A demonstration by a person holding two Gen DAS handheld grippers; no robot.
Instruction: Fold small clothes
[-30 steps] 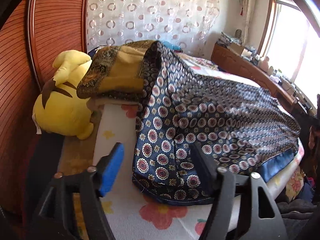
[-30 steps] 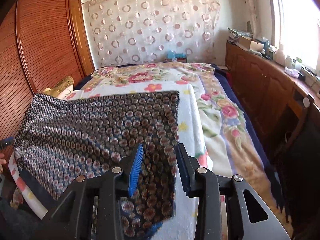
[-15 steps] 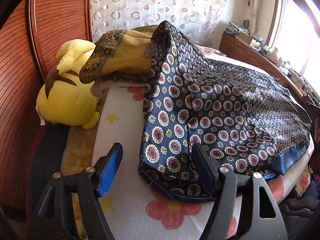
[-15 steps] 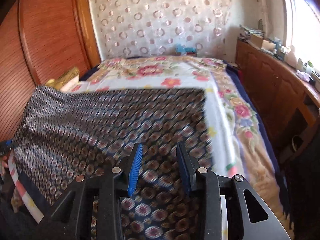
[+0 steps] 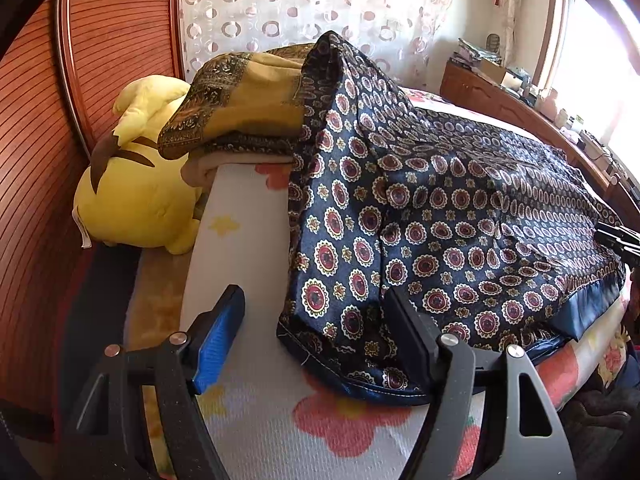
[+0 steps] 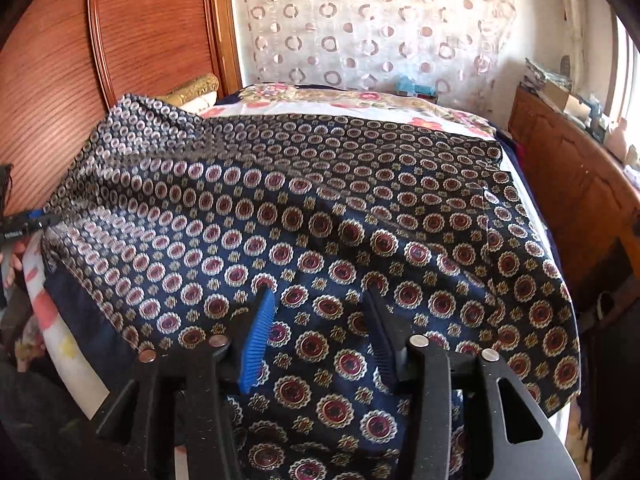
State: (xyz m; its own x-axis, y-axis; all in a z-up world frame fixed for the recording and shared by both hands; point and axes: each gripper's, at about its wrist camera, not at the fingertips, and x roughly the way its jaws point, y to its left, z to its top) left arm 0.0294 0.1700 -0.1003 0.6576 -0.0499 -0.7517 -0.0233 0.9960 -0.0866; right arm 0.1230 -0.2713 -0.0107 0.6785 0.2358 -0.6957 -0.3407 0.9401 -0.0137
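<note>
A navy satin garment [image 5: 440, 216] with red and gold medallions lies spread across the flowered bed [image 5: 248, 240]. Its far end is draped up over a gold pillow [image 5: 248, 100]. My left gripper [image 5: 316, 320] is open, its jaws wide around the garment's near left corner, with the right finger [image 5: 408, 340] over the cloth. In the right wrist view the same garment [image 6: 320, 208] fills the frame. My right gripper [image 6: 320, 332] is open just above the cloth near its front edge, holding nothing. The left gripper's tip [image 6: 24, 224] shows at the far left.
A yellow plush toy [image 5: 136, 192] lies against the wooden wardrobe [image 5: 40, 140] left of the bed. A wooden sideboard [image 6: 580, 184] with clutter runs along the window side. A circle-patterned curtain [image 6: 380, 28] hangs behind the bed.
Both grippers have moved forward and lower over the garment. The right gripper's jaws have opened wider. The cloth now lies under the right gripper, spread further to the right.
</note>
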